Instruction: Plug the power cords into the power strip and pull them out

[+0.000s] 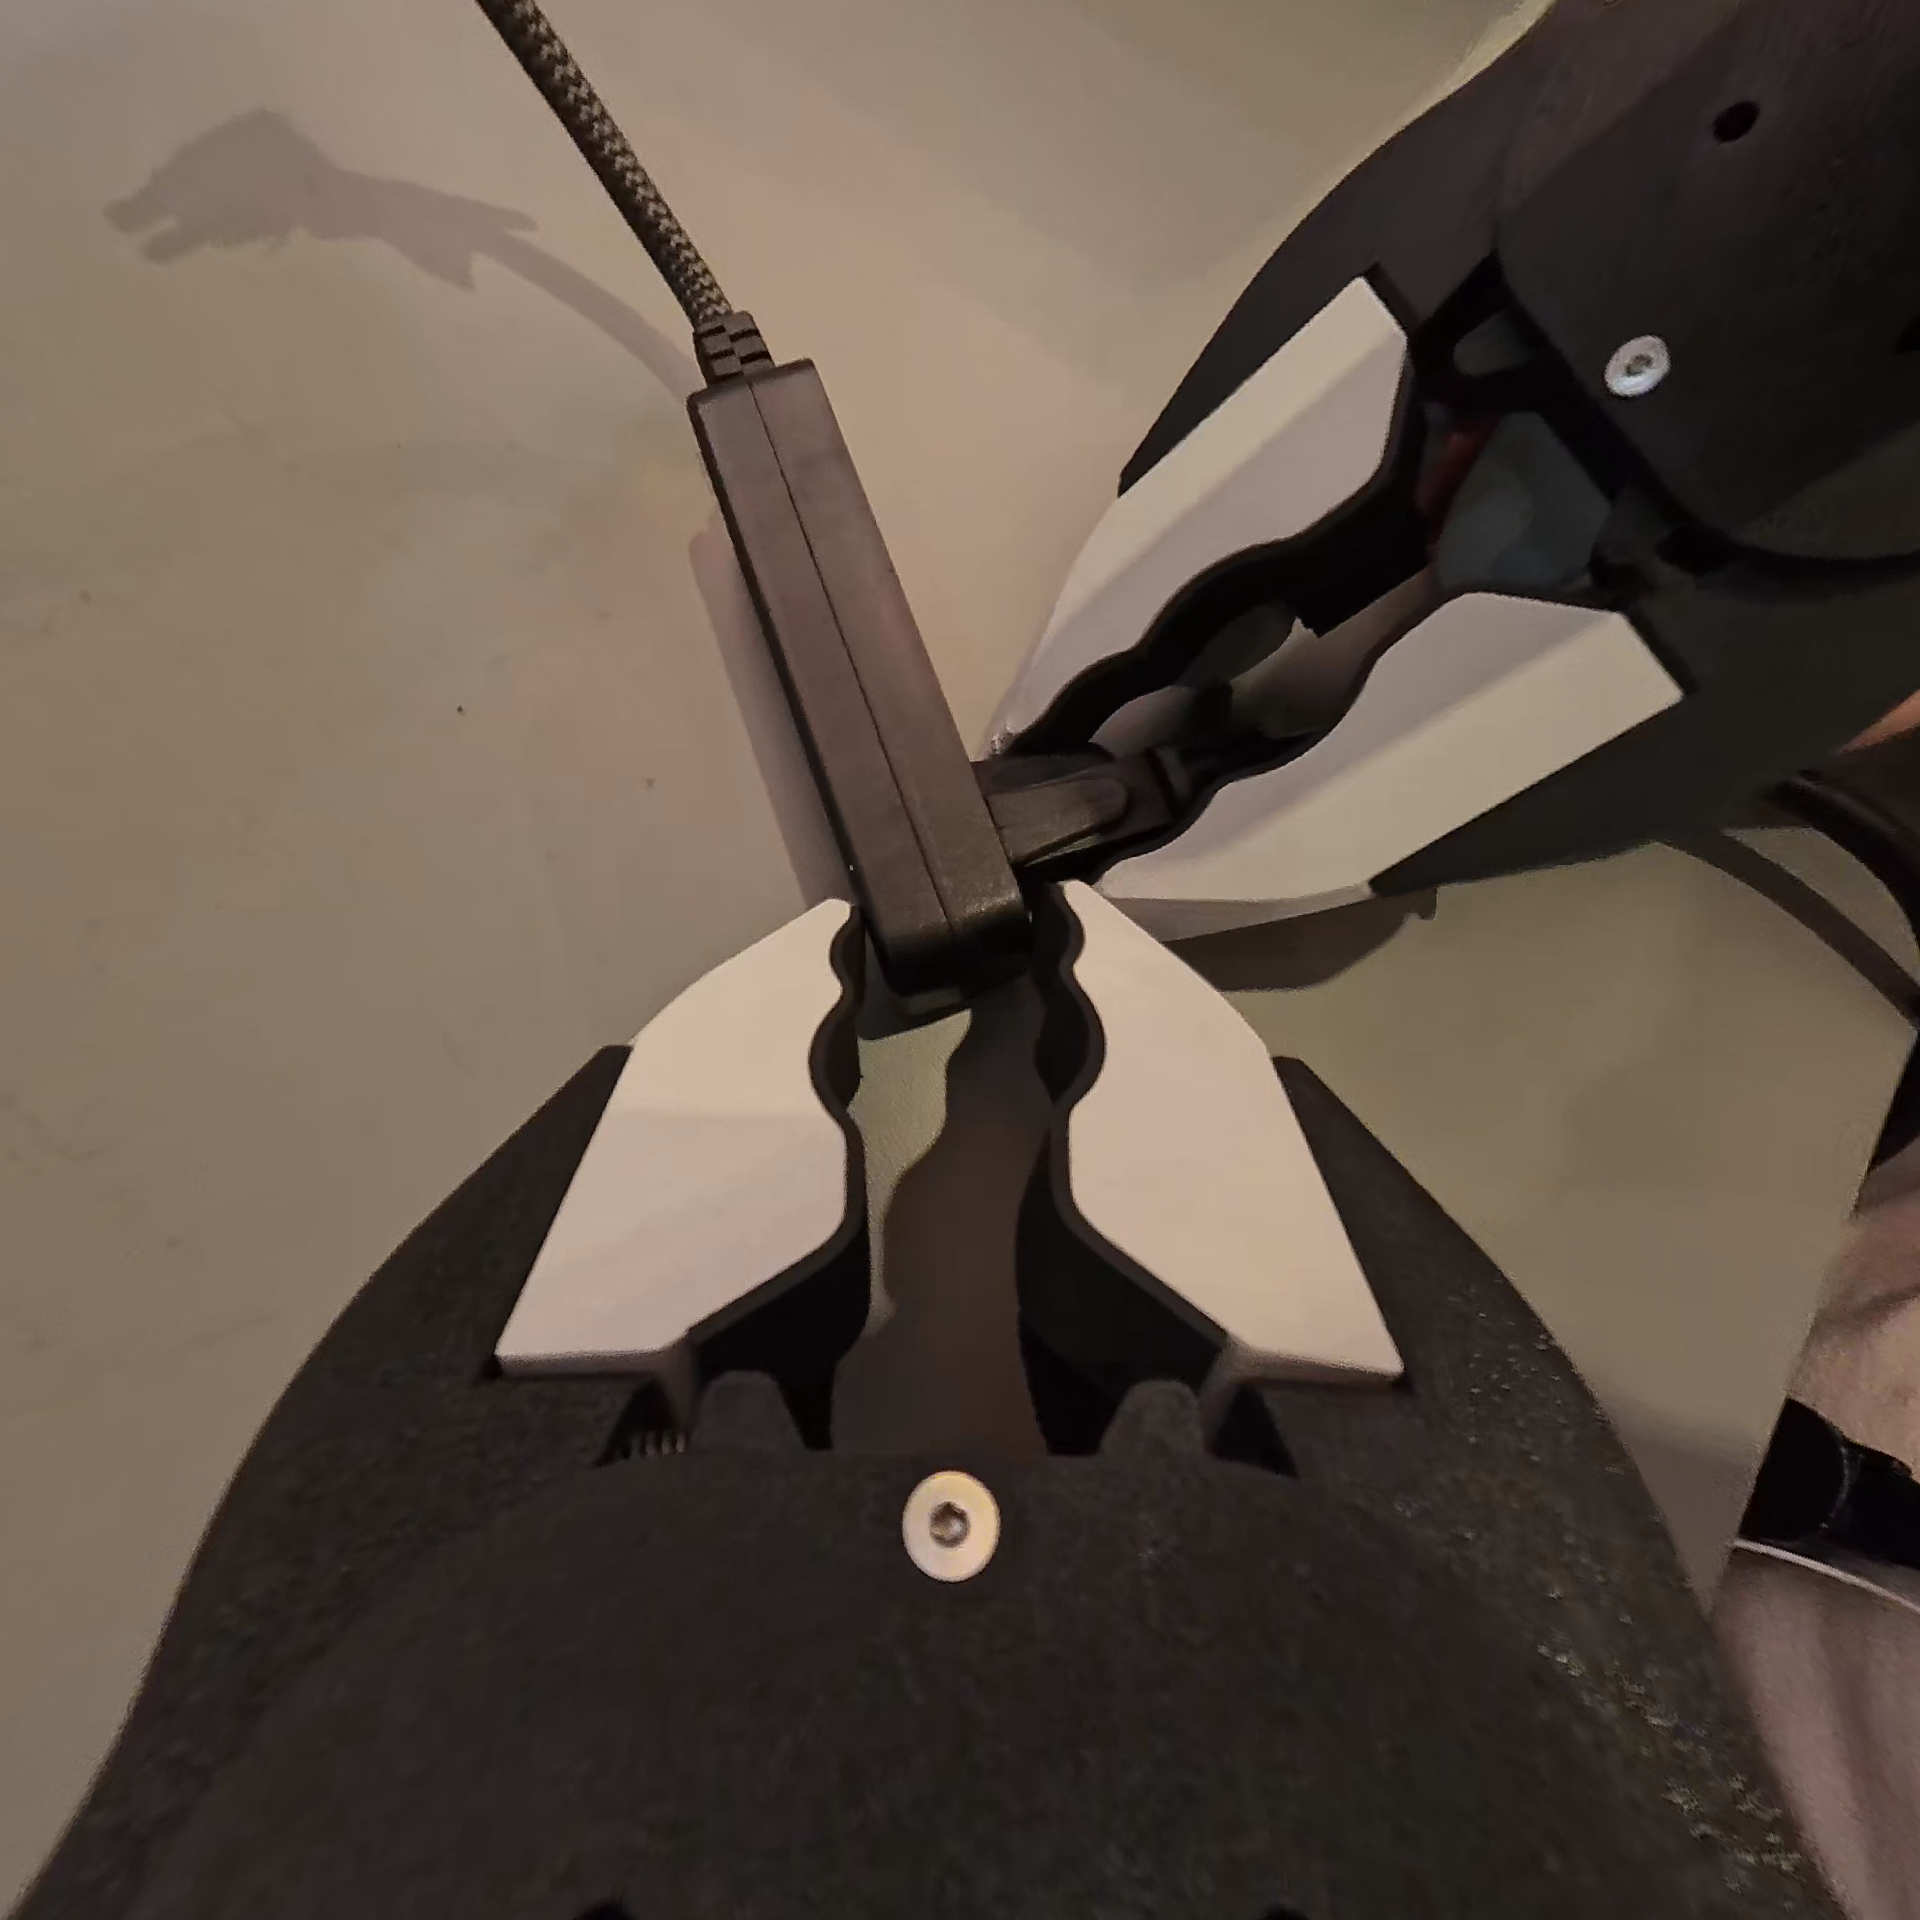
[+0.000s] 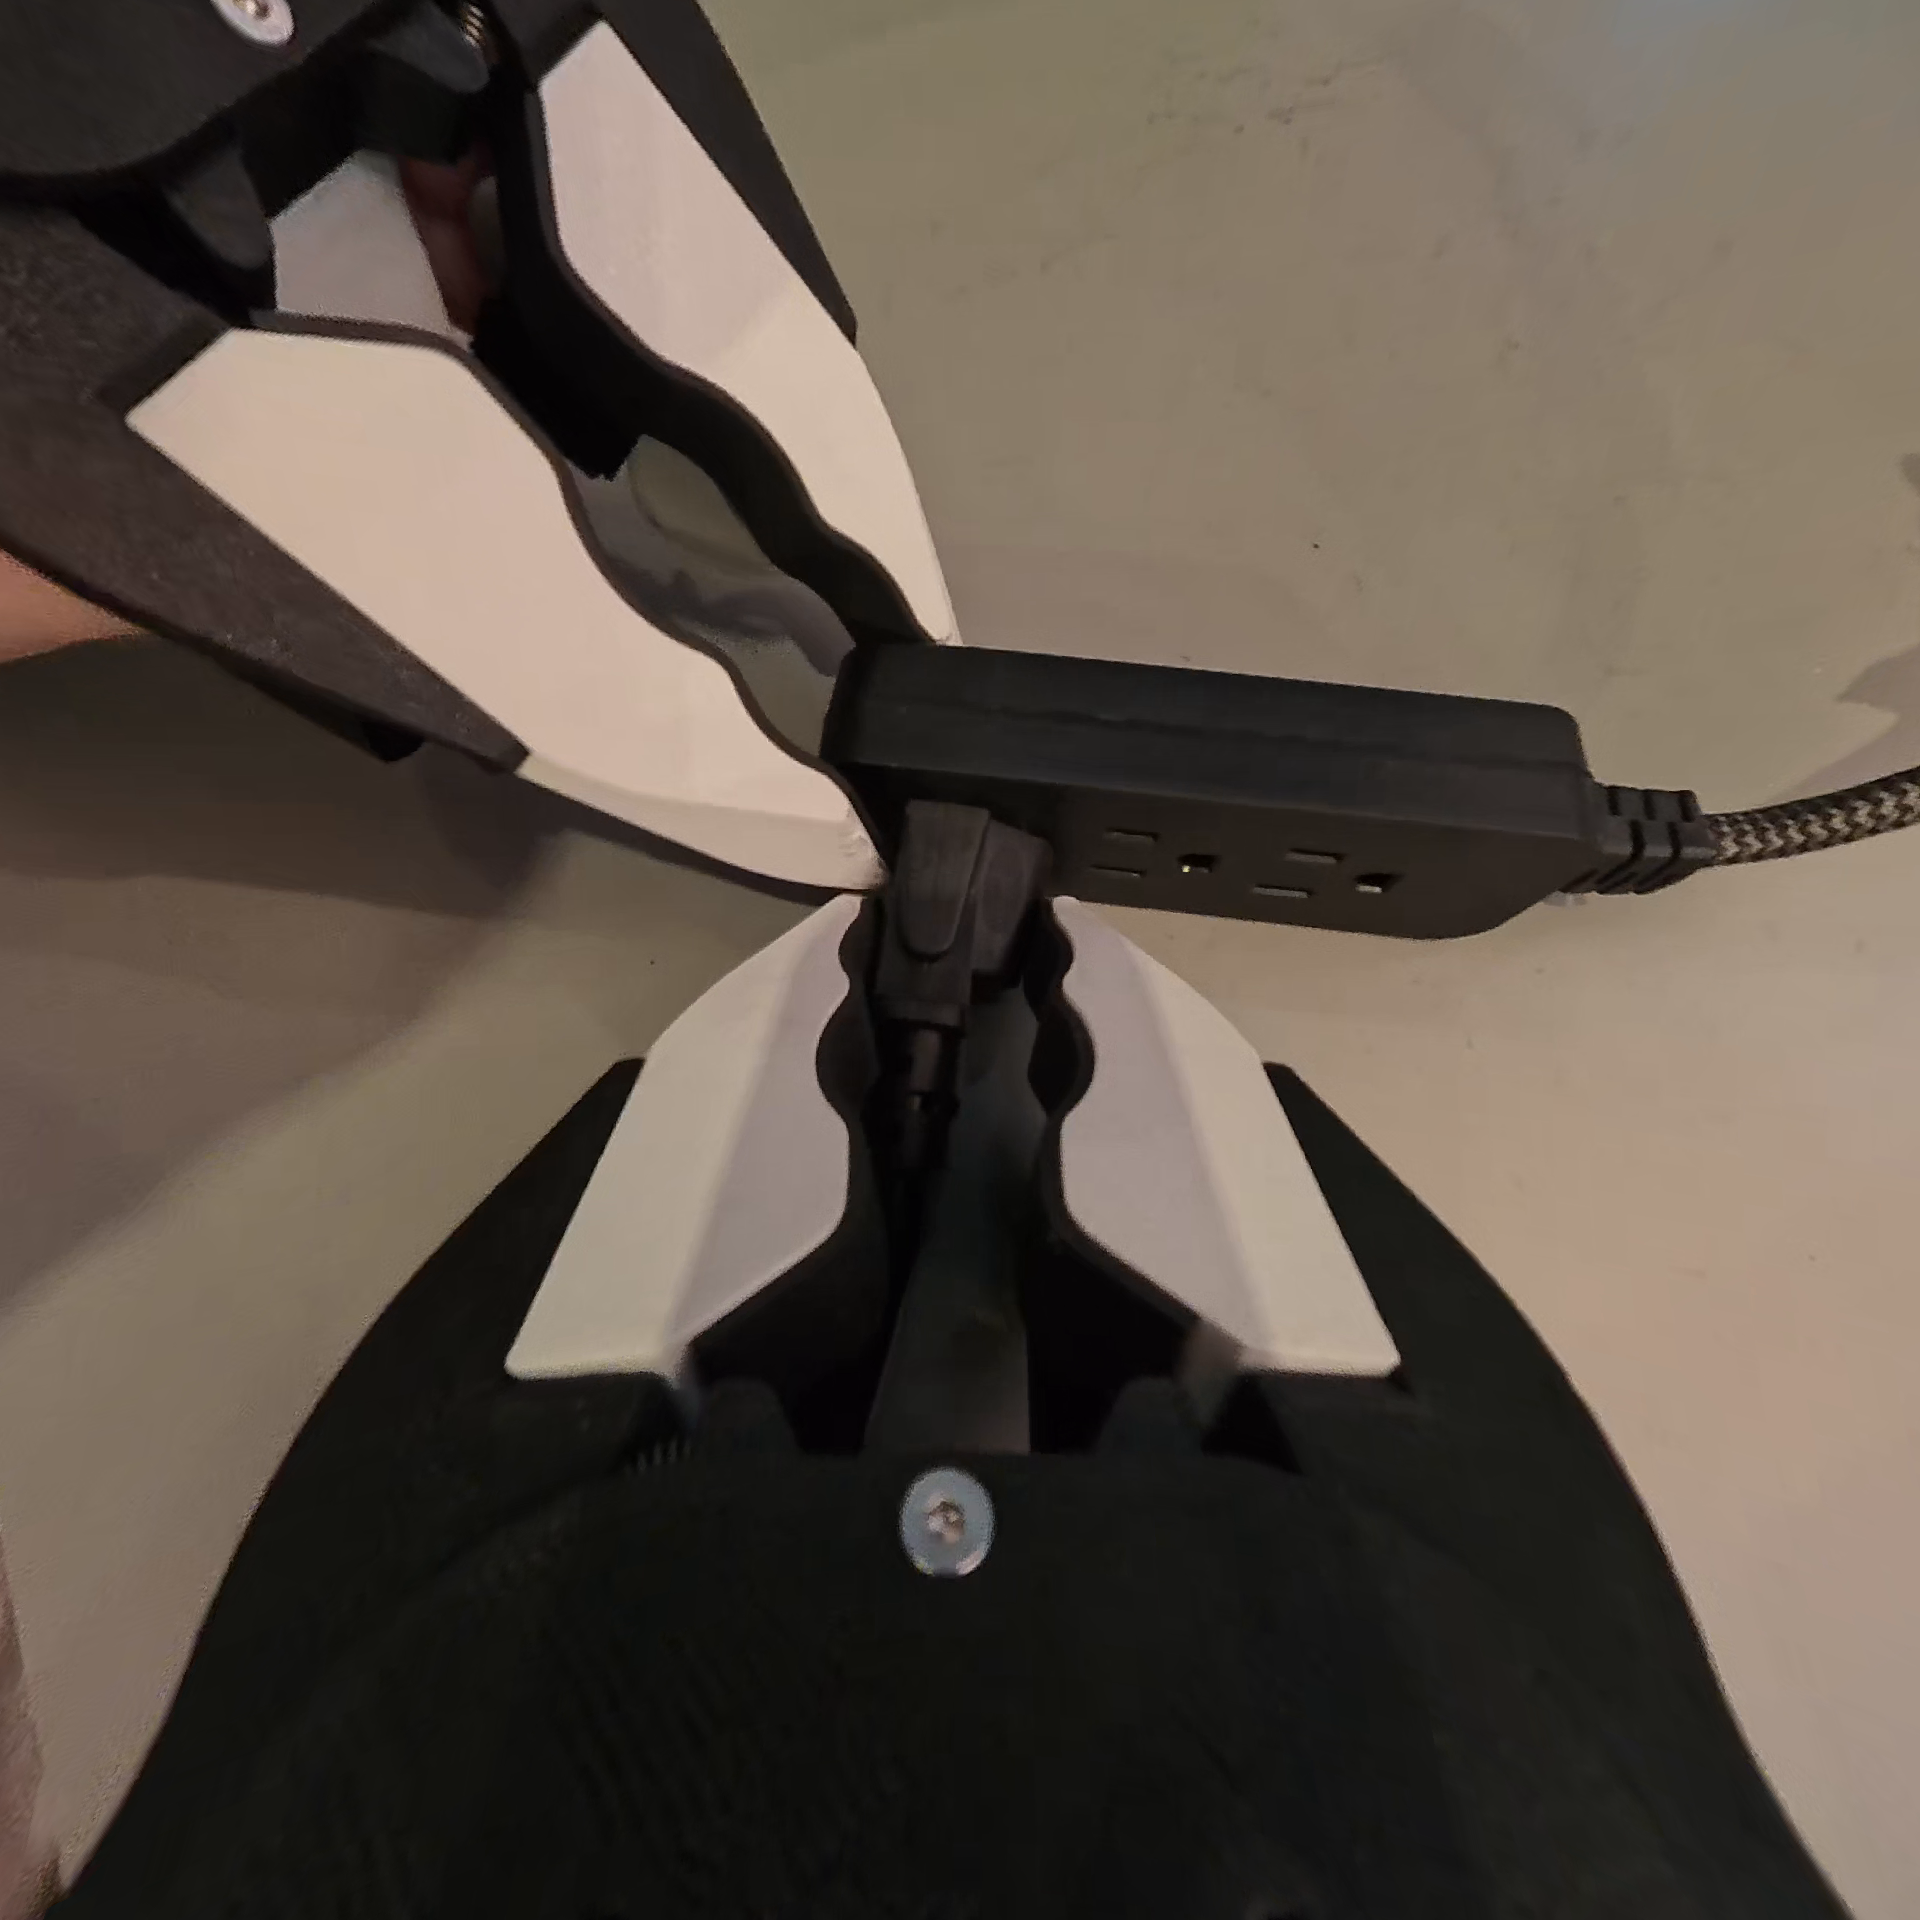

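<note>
Fingers [image 2: 1101, 997] clamp black plug [image 2: 940, 904] in black power strip [image 2: 1247, 769].

Left gripper [image 1: 948, 940] jaws clamp the black power strip's [image 1: 847, 665] end.

Left gripper [image 1: 951, 935] and right gripper [image 2: 951, 925] meet tip-to-tip, jaws clamped.

Two outlets [image 2: 1247, 862] free beside plug [image 2: 940, 883]; claws crowd strip [image 2: 1195, 748] end; surface [image 2: 1455, 364] beyond open.
</note>
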